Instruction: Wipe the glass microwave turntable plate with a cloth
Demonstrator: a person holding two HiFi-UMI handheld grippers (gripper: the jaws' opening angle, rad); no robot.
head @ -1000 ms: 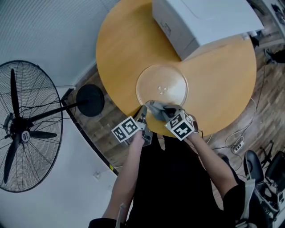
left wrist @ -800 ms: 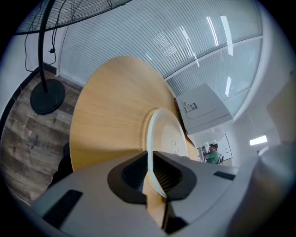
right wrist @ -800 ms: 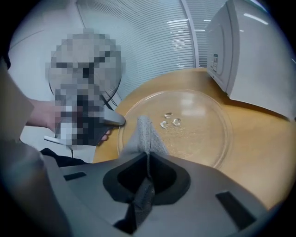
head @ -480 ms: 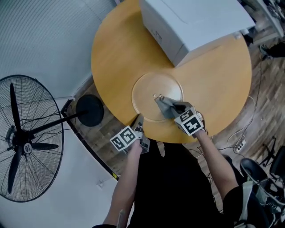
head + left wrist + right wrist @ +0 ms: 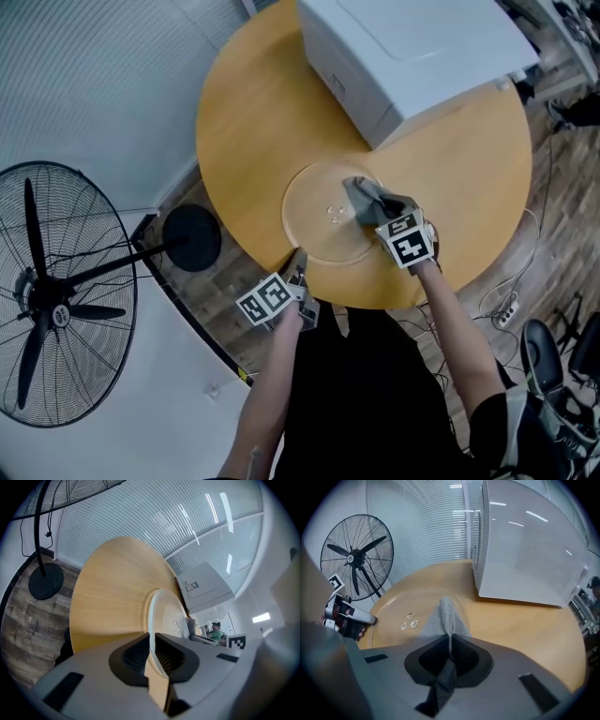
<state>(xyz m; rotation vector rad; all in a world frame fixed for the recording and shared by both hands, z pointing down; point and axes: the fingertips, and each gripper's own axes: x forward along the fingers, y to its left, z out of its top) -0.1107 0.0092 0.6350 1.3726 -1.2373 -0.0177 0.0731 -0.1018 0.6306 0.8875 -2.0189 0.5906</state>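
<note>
The clear glass turntable plate [image 5: 319,220] lies flat near the front edge of the round wooden table [image 5: 253,112]. My left gripper [image 5: 298,265] is shut on the plate's near-left rim; in the left gripper view the rim [image 5: 152,616] runs straight between the pads. My right gripper [image 5: 380,214] is shut on a grey cloth [image 5: 367,197], which lies pressed on the plate's right part. The right gripper view shows the cloth [image 5: 449,616] pinched between the jaws and spreading onto the plate [image 5: 401,609], with the left gripper [image 5: 347,618] at the plate's far side.
A white microwave [image 5: 403,47] stands at the back of the table, just beyond the plate. A black pedestal fan [image 5: 56,291] and its round base [image 5: 190,237] are on the floor to the left. Cables and a power strip [image 5: 502,305] lie on the floor to the right.
My right gripper has slid the cloth from the plate's near edge across to its far right part. The left gripper stays clamped on the rim.
</note>
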